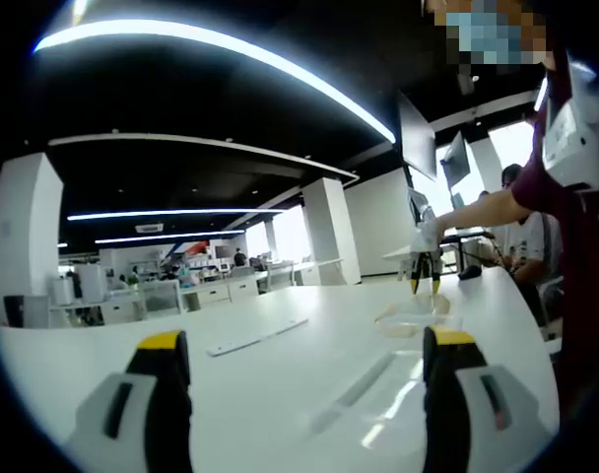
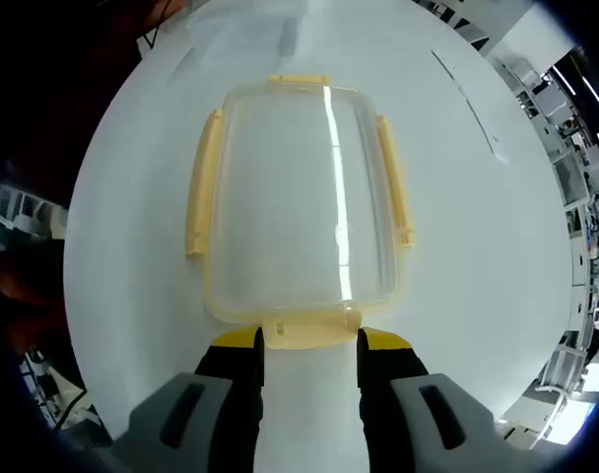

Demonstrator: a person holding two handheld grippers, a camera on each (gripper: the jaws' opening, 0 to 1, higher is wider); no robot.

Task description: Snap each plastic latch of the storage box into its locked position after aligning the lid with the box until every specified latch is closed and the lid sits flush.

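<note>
Right gripper fingers flank the lid's near latch.

The left gripper view sits low over the white counter, looking level along it toward the far office, with the storage box well ahead and the right gripper above it. The right gripper view looks steeply down from close above onto the same storage box and counter, which both views share.
</note>
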